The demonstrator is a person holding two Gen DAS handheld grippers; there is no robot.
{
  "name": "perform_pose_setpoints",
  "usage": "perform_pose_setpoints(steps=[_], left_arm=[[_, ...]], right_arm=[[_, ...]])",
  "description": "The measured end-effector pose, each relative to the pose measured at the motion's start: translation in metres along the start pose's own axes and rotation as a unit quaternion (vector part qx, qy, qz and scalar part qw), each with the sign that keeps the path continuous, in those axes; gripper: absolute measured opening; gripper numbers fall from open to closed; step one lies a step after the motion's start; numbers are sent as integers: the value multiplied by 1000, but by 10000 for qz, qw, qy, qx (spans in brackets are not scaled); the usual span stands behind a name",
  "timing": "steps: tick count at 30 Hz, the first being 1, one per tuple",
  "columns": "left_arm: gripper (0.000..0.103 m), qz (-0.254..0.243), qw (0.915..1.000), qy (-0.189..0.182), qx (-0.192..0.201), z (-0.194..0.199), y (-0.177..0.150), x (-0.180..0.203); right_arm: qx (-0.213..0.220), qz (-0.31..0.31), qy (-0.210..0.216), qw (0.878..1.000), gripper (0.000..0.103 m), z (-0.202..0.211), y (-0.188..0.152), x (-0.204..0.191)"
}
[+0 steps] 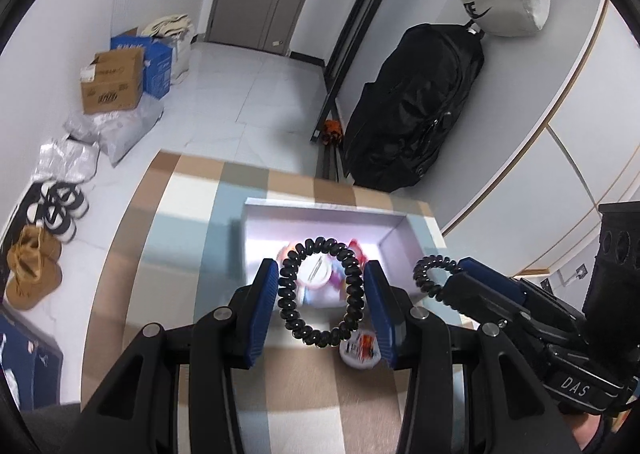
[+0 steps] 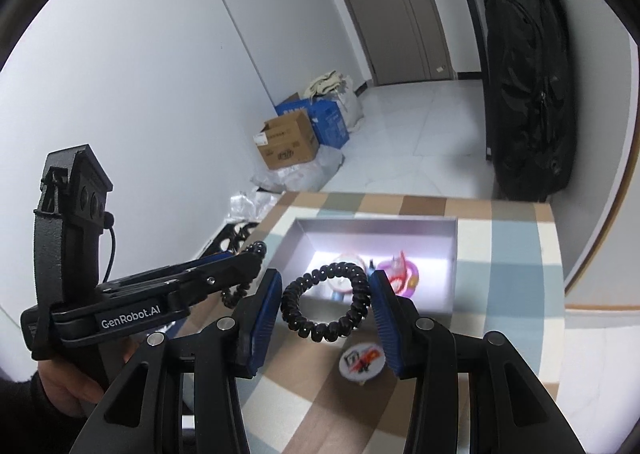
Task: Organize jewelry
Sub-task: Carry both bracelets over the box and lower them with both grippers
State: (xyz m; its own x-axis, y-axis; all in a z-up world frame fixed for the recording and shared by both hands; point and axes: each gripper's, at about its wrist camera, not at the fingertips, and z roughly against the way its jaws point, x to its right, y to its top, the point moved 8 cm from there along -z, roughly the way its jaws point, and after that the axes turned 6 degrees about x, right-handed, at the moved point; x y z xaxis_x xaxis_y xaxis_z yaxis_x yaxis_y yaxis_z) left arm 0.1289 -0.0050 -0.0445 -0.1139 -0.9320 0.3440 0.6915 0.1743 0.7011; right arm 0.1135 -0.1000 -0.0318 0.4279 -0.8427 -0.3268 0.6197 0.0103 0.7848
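My left gripper (image 1: 320,294) is shut on a black spiral hair tie (image 1: 320,292), held flat between its blue pads above the table. My right gripper (image 2: 325,304) is shut on a second black spiral hair tie (image 2: 326,302). Both hover just in front of an open white box (image 1: 394,225) that holds pink and white trinkets (image 2: 400,272). The right gripper with its tie shows at the right in the left wrist view (image 1: 452,278); the left gripper shows at the left in the right wrist view (image 2: 248,266). A round white badge (image 2: 361,364) lies on the checked tablecloth below the grippers.
The table (image 1: 180,213) has a checked cloth in tan, blue and white. Beyond it are a black bag (image 1: 416,101), a tripod, cardboard boxes (image 1: 114,81), plastic bags and shoes (image 1: 36,266) on the tiled floor.
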Motion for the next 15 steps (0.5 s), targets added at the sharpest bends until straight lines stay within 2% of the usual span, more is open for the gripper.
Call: perform_pose_setpoints(steps=[7,15], left_arm=[[38,-83,9999,-105,-76,-24,11,3],[38,-101,9993,-245,-256,-50,12,0]], right_arm=[[69,-103,39,9999,44,-15,19,21],[-87,-422,90,9990,44,-40,22,44]])
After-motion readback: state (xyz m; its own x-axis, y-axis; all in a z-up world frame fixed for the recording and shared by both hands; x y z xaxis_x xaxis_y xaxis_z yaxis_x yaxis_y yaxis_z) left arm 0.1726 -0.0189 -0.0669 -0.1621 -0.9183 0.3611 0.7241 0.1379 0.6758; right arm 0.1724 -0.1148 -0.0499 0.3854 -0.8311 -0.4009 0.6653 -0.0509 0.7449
